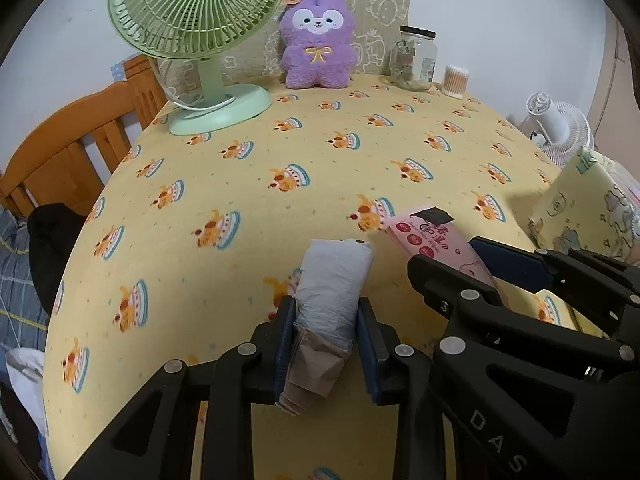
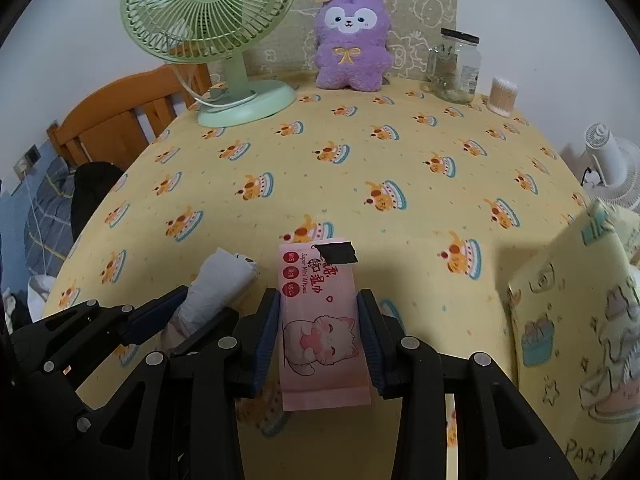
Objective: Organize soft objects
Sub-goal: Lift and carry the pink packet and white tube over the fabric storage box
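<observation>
Wipes and a roll of bags are both being picked up at the near edge of the table (image 1: 224, 184). The left gripper (image 1: 326, 334) has its jaws pressed on the grey bag roll (image 1: 334, 284), which has a brown paper end. The right gripper (image 2: 318, 334) has its jaws closed on the sides of the pink wipes pack (image 2: 320, 320). The two packs sit just beside each other.

So the picking up looks done. The putting away is probably still left. A yellow fabric box (image 2: 572, 312) stands near on the right and may be the place for them, but that is only a guess.

Far back on the table stand a green fan (image 1: 200, 32), a purple plush toy (image 1: 316, 40), a glass jar (image 1: 416, 60) and a tub of cotton swabs (image 1: 456, 80). They are well apart from the grippers. Nothing blocks the way to the box. The two grippers are very close and could bump each other.
</observation>
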`<state>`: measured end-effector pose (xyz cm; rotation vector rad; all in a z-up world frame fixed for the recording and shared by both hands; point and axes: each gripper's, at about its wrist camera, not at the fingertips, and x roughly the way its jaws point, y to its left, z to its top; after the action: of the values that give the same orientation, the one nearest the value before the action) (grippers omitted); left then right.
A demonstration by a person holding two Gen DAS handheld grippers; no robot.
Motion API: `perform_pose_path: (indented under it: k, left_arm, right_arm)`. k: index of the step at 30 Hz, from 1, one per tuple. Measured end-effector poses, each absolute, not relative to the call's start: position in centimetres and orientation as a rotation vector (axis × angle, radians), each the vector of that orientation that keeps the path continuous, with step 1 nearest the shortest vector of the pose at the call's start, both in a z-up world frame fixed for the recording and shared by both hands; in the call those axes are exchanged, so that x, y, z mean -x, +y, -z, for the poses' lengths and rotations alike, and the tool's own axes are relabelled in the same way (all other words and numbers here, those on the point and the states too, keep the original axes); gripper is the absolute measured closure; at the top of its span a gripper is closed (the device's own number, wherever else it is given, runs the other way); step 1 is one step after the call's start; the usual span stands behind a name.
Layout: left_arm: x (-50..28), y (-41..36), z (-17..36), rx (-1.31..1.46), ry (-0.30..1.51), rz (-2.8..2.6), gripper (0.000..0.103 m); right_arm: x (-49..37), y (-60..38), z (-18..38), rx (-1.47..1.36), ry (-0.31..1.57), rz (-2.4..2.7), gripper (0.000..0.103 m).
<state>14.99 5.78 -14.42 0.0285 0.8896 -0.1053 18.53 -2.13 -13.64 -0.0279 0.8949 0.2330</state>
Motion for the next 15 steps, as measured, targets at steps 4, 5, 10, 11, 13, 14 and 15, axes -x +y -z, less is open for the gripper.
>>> perform_pose_path:
  k: [4, 5, 10, 11, 13, 14, 15]
  left_arm:
    - [-13.8, 5.3, 14.0, -0.015, 0.881, 0.092, 0.074]
    - [-13.4, 5.2, 13.8, -0.014, 0.875, 0.088, 0.074]
    - [-12.0, 4.7, 12.8, -0.018, 0.847, 0.076, 0.074]
    - [-11.7, 4.6, 12.5, -0.017, 0.841, 0.073, 0.074]
    - [-11.3, 4.4, 12.1, -0.020, 0.830, 0.070, 0.074]
    - [-11.1, 4.3, 11.8, -0.021, 0.824, 0.069, 0.074]
    - [-10.9, 4.3, 11.6, -0.020, 0.818, 0.068, 0.074]
  right_arm:
    - [-17.3, -2.6, 13.3, 0.028, 0.882, -0.233, 0.061]
    - [-16.9, -2.7, 13.2, 0.027, 0.878, -0.234, 0.061]
    - [-15.4, -3.2, 12.0, 0.031, 0.847, -0.236, 0.061]
    - [-15.3, -3.2, 11.9, 0.030, 0.844, -0.236, 0.061]
    - [-14.7, -3.5, 11.3, 0.028, 0.832, -0.238, 0.061]
    - [-14.5, -3.6, 11.1, 0.026, 0.825, -0.238, 0.061]
    - [-14.3, -3.7, 10.8, 0.025, 0.819, -0.238, 0.061]
